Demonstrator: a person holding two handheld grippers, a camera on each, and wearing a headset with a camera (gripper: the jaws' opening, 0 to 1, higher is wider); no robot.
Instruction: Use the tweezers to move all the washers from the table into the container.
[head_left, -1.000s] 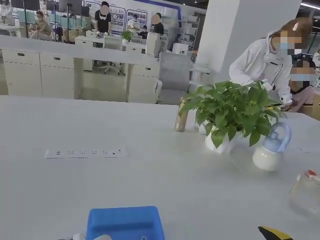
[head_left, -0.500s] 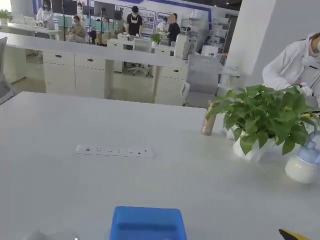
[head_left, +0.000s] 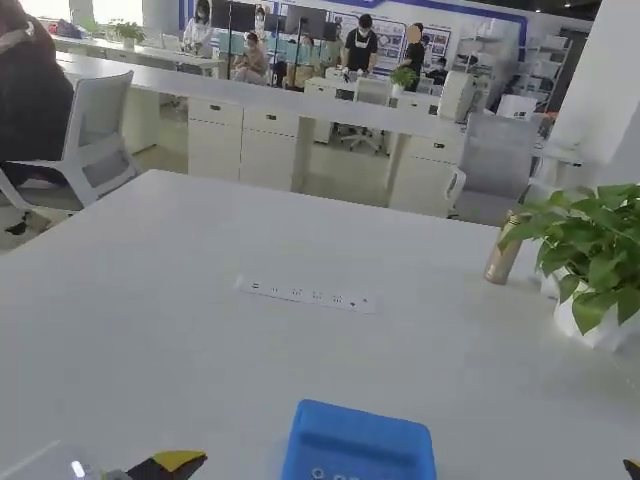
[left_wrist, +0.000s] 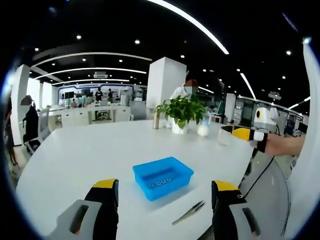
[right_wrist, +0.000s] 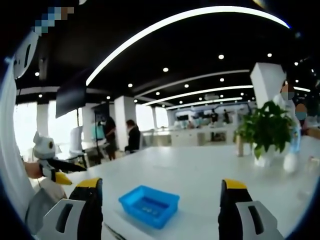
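Head view: blue container, a shallow rectangular plastic tray, low in the middle on the white table. Beyond it a white power strip, its markings too small to read. At right a leafy potted plant, and just left of that a bronze bottle. Posters on the far wall too blurred to read.

Left gripper view: left gripper with yellow-tipped jaws spread wide, gripping nothing. Between them the container, plain blue with no readable label, with small silver ring washers in a row on its floor. Thin metal tweezers flat on the table, just beside the container toward the near edge, apart from both jaws.

Right gripper view: right gripper likewise wide open and empty. Container low between the jaws, on the table; contents too blurred to make out. Plant off to the right, well apart from the container.
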